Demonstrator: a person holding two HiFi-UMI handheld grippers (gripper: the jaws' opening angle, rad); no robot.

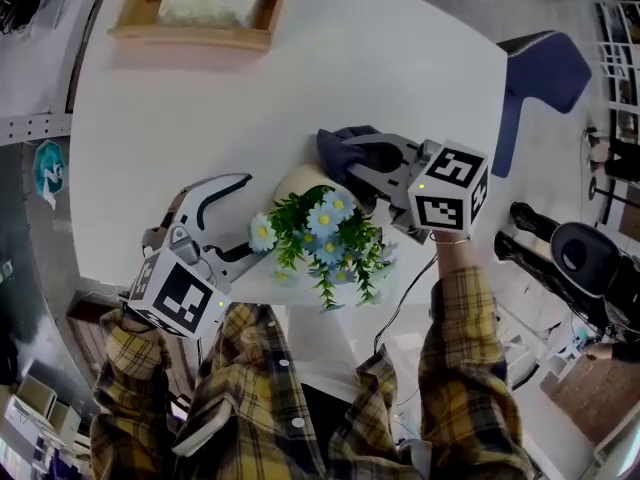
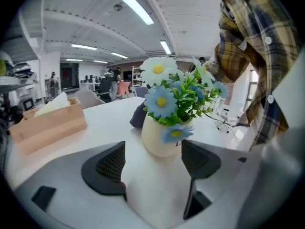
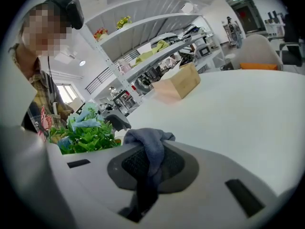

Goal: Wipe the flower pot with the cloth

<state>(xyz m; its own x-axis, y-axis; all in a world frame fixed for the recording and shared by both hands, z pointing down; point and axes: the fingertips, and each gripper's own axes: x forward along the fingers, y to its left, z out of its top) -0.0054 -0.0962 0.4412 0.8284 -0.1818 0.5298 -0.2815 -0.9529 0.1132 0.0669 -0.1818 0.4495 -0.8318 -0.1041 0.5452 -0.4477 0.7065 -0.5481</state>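
Head view, big to small: white round table lies under both claws. Light wooden box of white tissues is far ahead of the left claw, well apart from it. Cream rounded flower pot with blue and white daisies and green leaves stands between the two claws.

Left gripper view: left claw jaws are spread wide and grip nothing. The pot is just ahead of the pad tips, in line with the gap, and the pads are not on it.

Right gripper view: right claw jaws are clamped on a bunched blue-grey fabric cloth, which sticks out past the tips. The pot's leaves are to that claw's left, close by. Can't tell if the cloth touches the pot.
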